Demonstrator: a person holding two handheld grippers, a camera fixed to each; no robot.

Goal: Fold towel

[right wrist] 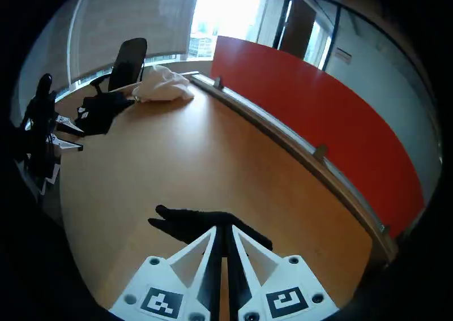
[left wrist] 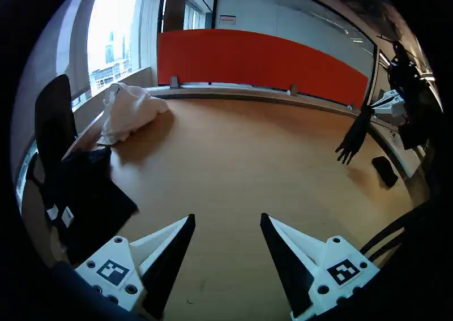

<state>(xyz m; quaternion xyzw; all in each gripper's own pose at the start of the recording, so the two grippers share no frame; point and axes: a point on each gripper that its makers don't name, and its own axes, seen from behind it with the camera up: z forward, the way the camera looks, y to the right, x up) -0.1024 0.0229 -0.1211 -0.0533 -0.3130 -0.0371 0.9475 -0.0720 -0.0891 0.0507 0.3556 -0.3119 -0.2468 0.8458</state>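
white towel (left wrist: 127, 111) (right wrist: 164, 84): is lying in a crumpled, unfolded heap on the far left part of the table (left wrist: 238, 151) (right wrist: 170, 162), close to the window-side edge and well apart from both tongs. no tongs are touching it.

black fabric item (left wrist: 85, 199) (right wrist: 105, 110): is lying just beside the towel on its near side, at the left edge of the table, with small white tags showing on it. a black office chair (left wrist: 54, 120) (right wrist: 127, 60) is standing behind that edge.

left tongs (left wrist: 226, 216) (right wrist: 76, 140): are hovering over bare wood at the near side of the table with the two fingers spread wide and nothing between them. in the right gripper view they are appearing at the far left, carried by a dark-gloved hand (right wrist: 39, 114).

right tongs (right wrist: 223, 227) (left wrist: 390, 103): are drawn narrow and are pinching a black glove (right wrist: 192, 222) (left wrist: 354, 137). in the left gripper view the glove is hanging down from the tips over the right part of the table, fingers pointing downward.

small black object (left wrist: 385, 171): is resting on the table near its right edge, just beside the hanging glove; what it is cannot be told.

red partition (left wrist: 255, 60) (right wrist: 317, 117): is running along the far edge of the table, with a bright window (left wrist: 113, 38) to its left.
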